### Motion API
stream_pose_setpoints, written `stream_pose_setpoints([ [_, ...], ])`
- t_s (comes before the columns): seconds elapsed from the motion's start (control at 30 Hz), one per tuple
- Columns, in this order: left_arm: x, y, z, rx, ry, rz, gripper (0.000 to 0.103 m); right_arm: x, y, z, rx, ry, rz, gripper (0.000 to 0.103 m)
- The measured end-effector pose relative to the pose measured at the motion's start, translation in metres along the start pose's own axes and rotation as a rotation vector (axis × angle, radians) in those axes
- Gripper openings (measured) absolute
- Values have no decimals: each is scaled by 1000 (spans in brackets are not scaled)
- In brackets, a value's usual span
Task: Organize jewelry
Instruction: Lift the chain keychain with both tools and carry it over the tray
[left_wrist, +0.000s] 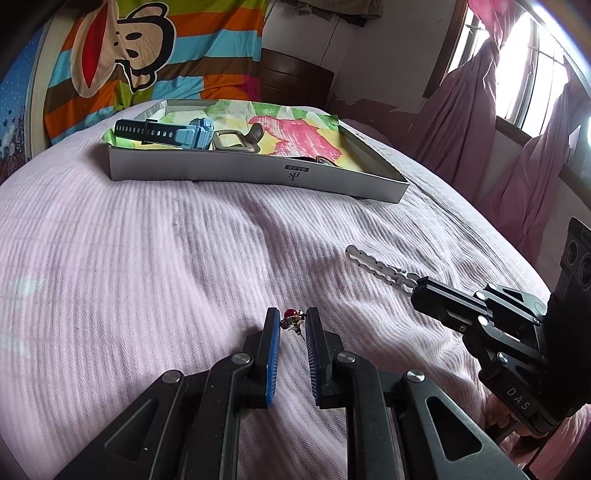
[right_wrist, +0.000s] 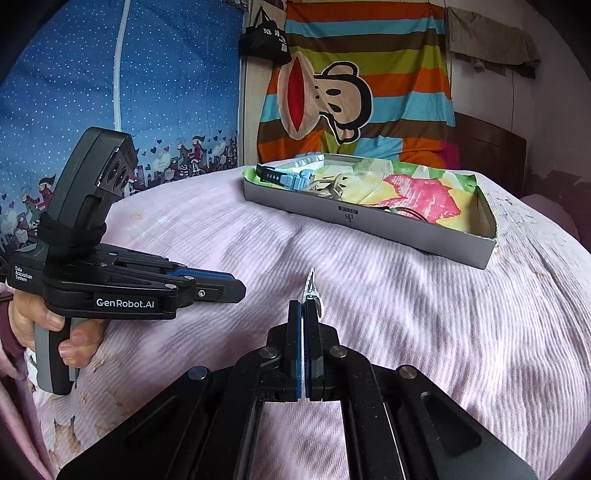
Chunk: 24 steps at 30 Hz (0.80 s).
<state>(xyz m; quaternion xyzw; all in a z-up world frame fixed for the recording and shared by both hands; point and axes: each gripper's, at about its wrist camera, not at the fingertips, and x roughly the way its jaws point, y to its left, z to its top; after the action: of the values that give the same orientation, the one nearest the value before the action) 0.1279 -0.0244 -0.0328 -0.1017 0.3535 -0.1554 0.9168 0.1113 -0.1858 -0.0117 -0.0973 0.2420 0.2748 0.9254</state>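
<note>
Left tongs (left_wrist: 292, 325): nearly pressed together, pinching a small earring (left_wrist: 291, 320) at the tips; the blue pads (left_wrist: 274, 362) touch it on both sides.
Earring: very small, with a round dark red bead on top, a little gold and white ornament under it, and a thin pin that sticks down and to the right. It sits between the tips, just above the bedspread (left_wrist: 147, 258).
Right tongs (right_wrist: 303, 306): pressed together, pinching the end of a silver chain piece (left_wrist: 376, 267); no gap shows between the pads.
Chain piece: flat, pale metal, made of short wavy links with small holes, perhaps a bracelet or a watch band, I cannot tell which. It sticks out straight ahead of the right tongs, above the bedspread. In the right wrist view only a narrow bright edge shows.
Box (left_wrist: 258, 177): grey, shallow and open, well ahead of both tongs on the bed, lined with bright printed paper.
Watch (left_wrist: 170, 133): light blue case and dark strap, in the far left part of the box; a grey metal clasp (left_wrist: 231, 142) lies just beside it.
Hand (right_wrist: 70, 336): holds the handle of the left tongs.
</note>
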Motion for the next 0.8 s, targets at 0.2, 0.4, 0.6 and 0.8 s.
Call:
stream_pose_setpoints([
  [0.2,-2,0,1,-3,-7,1,13,-8,4,2,-21,-32,-27,1],
  [0.4,-7,-5,11,13,-20,-3,13,-9,0,8,-12,-58,-43,1],
  [0.6,-14,-14,35,69,-78,61,13,-7,-11,18,20,-90,-58,1],
  [0.8,-14,-18,69,103,-135,96,13,-1,-24,34,50,-134,-84,1],
])
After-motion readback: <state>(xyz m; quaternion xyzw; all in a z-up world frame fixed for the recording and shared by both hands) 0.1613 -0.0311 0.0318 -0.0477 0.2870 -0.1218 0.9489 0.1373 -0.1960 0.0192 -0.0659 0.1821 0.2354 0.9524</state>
